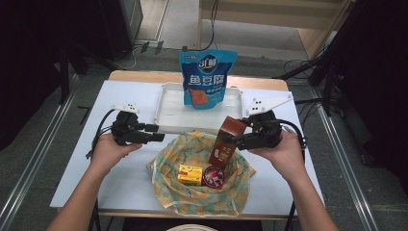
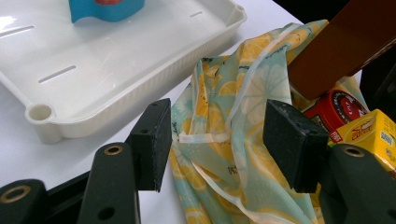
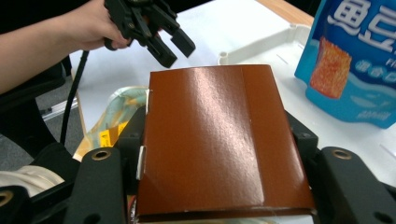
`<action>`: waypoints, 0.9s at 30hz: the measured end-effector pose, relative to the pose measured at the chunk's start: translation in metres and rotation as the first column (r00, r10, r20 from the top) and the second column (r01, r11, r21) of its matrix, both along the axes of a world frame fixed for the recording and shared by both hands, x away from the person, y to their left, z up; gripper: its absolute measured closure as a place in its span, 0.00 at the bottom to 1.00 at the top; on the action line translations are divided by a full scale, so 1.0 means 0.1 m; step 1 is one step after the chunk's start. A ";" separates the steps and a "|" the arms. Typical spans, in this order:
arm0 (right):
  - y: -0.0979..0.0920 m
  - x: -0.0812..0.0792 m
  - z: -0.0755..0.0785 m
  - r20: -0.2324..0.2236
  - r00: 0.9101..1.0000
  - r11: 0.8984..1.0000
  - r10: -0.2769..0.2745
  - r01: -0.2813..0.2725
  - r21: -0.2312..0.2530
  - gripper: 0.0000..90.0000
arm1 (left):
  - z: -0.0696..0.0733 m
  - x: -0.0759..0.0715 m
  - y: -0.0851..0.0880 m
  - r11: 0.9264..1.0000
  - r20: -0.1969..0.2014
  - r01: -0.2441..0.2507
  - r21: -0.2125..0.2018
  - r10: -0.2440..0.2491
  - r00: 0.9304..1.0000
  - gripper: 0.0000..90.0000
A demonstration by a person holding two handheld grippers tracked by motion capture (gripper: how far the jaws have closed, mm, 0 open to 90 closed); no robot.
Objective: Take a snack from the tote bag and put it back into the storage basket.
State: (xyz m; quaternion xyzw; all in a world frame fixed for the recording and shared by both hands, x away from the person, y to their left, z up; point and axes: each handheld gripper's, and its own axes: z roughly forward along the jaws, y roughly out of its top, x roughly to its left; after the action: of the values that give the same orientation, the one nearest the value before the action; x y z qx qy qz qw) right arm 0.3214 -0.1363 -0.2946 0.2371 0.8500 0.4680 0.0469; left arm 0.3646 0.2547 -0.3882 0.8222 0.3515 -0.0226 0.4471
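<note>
My right gripper is shut on a glossy brown box, which hangs tilted over a lemon-print cloth bag. In the right gripper view the brown box sits between both jaws of that gripper. Inside the bag lie a yellow carton and a round red tin. My left gripper is open at the bag's left edge. In the left gripper view its jaws straddle a fold of the bag without pressing on it.
Behind the bag sits a white tray, and a blue snack pouch stands upright in it. White table surface lies to the left of the bag. Cables trail from both grippers.
</note>
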 end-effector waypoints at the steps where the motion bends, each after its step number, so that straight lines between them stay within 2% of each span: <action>1: 0.00 0.00 0.02 0.000 1.000 1.000 0.005 -0.005 0.003 0.48 | 0.00 0.00 0.00 1.000 0.000 0.000 0.001 0.000 1.000 0.47; 8: -0.04 0.06 0.17 -0.011 1.000 1.000 0.002 -0.002 0.013 0.48 | 0.00 0.00 0.00 1.000 0.002 0.002 0.001 -0.002 1.000 0.47; 12: -0.08 0.08 0.27 0.003 1.000 0.999 0.021 -0.021 0.039 0.49 | 0.00 0.00 0.00 1.000 0.001 0.001 0.001 -0.001 1.000 0.47; 16: -0.09 0.10 0.37 0.022 1.000 0.999 0.014 -0.015 0.030 0.49 | 0.00 -0.01 0.00 1.000 0.001 0.001 0.000 -0.001 1.000 0.47; 27: -0.21 0.31 0.57 0.022 1.000 0.999 -0.014 0.013 0.047 0.49 | 0.00 -0.01 -0.01 1.000 -0.001 0.001 -0.001 -0.001 1.000 0.47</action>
State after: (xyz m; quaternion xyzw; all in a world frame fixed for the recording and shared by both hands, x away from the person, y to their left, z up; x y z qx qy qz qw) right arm 0.3520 -0.1568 -0.2374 0.2385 0.8366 0.4902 0.0540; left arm 0.3640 0.2539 -0.3879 0.8221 0.3512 -0.0236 0.4475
